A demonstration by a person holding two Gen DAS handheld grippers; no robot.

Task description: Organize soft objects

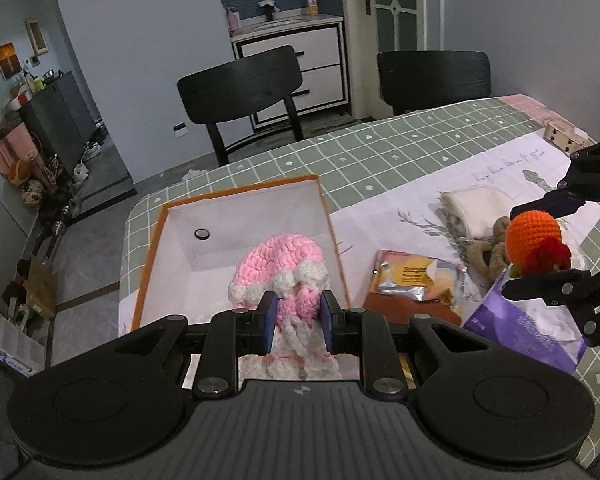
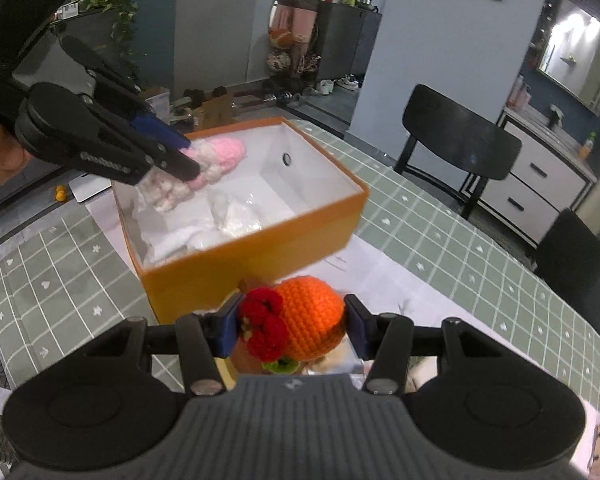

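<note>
My left gripper (image 1: 298, 320) is shut on a pink and white crochet toy (image 1: 280, 268) and holds it over the open orange box (image 1: 236, 194) with a white inside. The right wrist view shows the same toy (image 2: 216, 156) above the box (image 2: 260, 236), with the left gripper (image 2: 180, 156) on it. My right gripper (image 2: 292, 326) is shut on an orange crochet toy with red flowers (image 2: 308, 320), held above the table just right of the box. That toy (image 1: 534, 240) and right gripper (image 1: 540, 244) show at the right of the left wrist view.
A folded cream cloth (image 1: 476, 204), a brown knitted item (image 1: 488, 252), a foil snack packet (image 1: 416, 276) and a purple packet (image 1: 520, 324) lie on the green checked tablecloth (image 1: 380, 152). Two black chairs (image 1: 240, 84) stand behind the table. White stuffing (image 2: 228, 216) lies in the box.
</note>
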